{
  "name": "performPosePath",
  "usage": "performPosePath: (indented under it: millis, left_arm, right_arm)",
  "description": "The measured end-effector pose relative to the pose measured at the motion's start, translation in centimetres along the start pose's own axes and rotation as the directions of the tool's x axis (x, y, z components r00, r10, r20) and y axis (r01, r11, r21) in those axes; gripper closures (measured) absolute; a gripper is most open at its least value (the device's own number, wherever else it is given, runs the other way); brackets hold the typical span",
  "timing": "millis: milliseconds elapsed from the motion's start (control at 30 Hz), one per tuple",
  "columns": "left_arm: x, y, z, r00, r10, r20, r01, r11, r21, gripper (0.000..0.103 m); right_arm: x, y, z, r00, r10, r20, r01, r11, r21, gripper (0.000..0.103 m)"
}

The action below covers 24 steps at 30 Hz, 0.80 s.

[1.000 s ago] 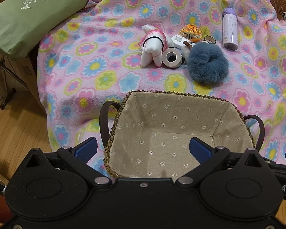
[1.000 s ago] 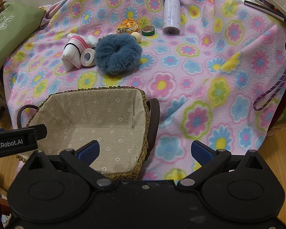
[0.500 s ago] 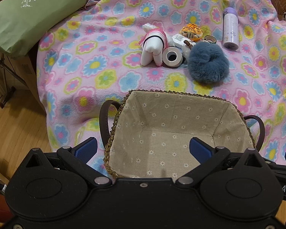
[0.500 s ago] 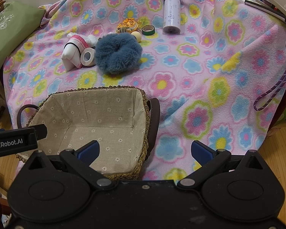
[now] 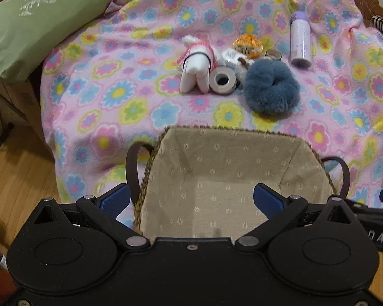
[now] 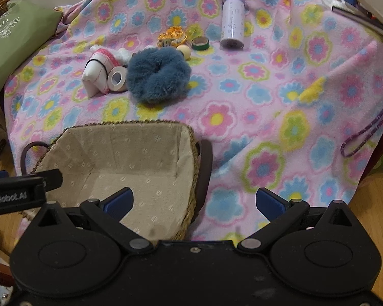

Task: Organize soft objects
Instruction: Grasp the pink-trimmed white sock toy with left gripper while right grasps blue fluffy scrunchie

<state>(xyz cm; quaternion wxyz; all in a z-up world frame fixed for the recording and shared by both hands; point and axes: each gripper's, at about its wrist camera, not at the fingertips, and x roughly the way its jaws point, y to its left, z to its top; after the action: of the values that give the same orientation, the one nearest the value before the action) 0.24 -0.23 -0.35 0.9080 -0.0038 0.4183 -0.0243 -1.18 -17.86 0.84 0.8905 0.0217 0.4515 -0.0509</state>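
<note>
I hold both tools spread wide and empty: the left tool (image 5: 190, 200) over the empty basket (image 5: 232, 134), the right tool (image 6: 194, 201) at its right rim. The blue fluffy scrunchie (image 6: 158, 73) lies ahead beyond the basket's far edge, nearer my right tool. Small things behind it are partly hidden.

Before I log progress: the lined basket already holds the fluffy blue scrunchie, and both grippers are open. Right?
Not quite. The basket is empty; the blue scrunchie lies on the blanket beyond it, as the right wrist view shows. The left gripper and right gripper are open.
</note>
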Motion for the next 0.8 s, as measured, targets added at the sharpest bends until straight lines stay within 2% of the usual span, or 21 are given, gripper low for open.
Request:
performPosePath:
  millis: [133, 300, 367, 500, 800]
  left_arm:
    - [0.4, 0.0, 0.7, 0.999, 0.006, 0.034, -0.005, 1.000, -0.006, 0.004]
    - [1.9, 0.4, 2.5, 1.000, -0.009, 0.014, 0.009, 1.000, 0.001, 0.006]
    - [2.3, 0.4, 3.2, 1.000, -0.010, 0.010, 0.010, 1.000, 0.007, 0.008]
    - [3.3, 0.6, 4.5, 1.000, -0.004, 0.029, 0.004, 1.000, 0.019, 0.009]
    - [6.7, 1.4, 7.5, 1.000, -0.007, 0.004, 0.007, 1.000, 0.001, 0.009]
  right_arm:
    - [0.1, 0.3, 1.0, 0.998, -0.030, 0.056, 0.032, 0.999, -0.040, 0.001]
    - [0.3, 1.0, 2.5, 0.990, -0.068, 0.124, 0.077, 0.995, -0.070, 0.001]
    - [0.9, 1.0, 3.5, 0.992, -0.070, 0.101, 0.077, 0.995, -0.069, 0.001]
    - [2.6, 0.9, 5.0, 0.999, 0.001, 0.032, 0.000, 0.999, -0.046, 0.001]
    - [5.6, 2.2, 7.6, 0.997, 0.079, -0.003, -0.079, 0.997, -0.025, 0.001]
